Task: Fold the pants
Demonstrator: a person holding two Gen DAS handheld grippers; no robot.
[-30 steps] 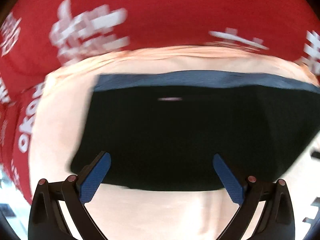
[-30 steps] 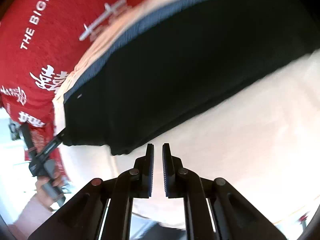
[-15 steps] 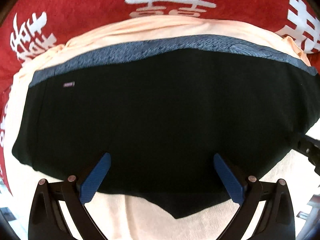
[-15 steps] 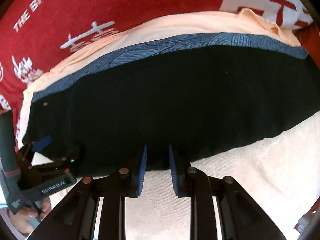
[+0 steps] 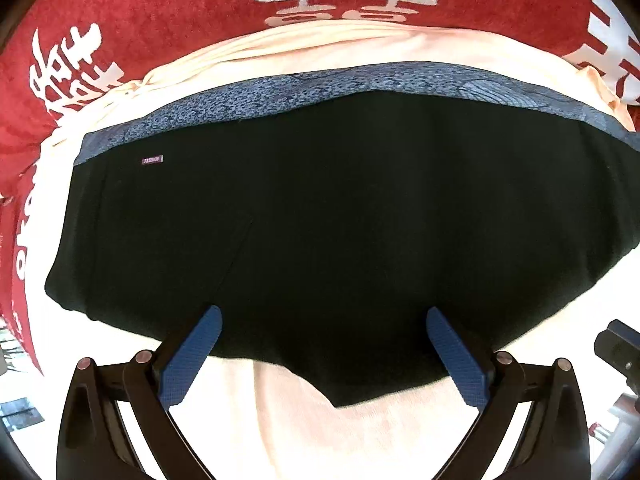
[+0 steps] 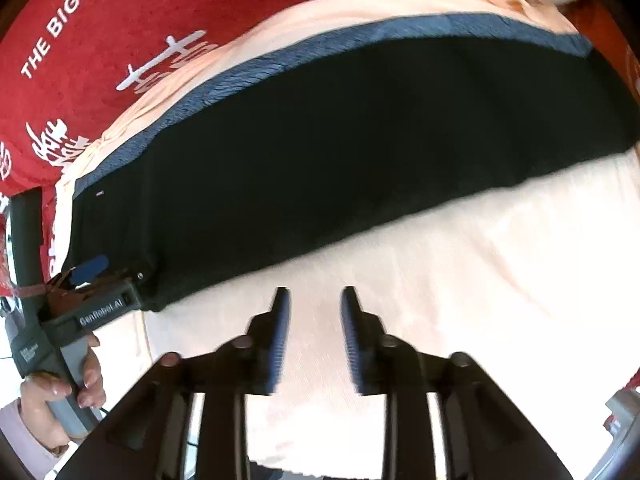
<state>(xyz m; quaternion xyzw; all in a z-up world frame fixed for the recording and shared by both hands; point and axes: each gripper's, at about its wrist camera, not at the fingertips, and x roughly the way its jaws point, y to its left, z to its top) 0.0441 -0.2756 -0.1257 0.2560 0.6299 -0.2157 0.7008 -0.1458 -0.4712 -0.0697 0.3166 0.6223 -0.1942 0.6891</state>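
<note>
Basically pants point(image 5: 340, 220) lie widthways, waistband far side; left gripper point(image 5: 320, 356), jaws wide, sits over the near hem, while right gripper point(image 6: 314, 336), just been opening and empty, is short of it.

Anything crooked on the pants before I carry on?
Mostly tidy. The folded black pants lie flat on the peach cloth, but one pointed flap pokes out past the near edge, between the open left tool's fingers.

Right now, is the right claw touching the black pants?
Apart. In the right wrist view the right claw has just been opening with nothing between its tips, over the pale cloth; a clear strip of cloth separates it from the black pants.
</note>
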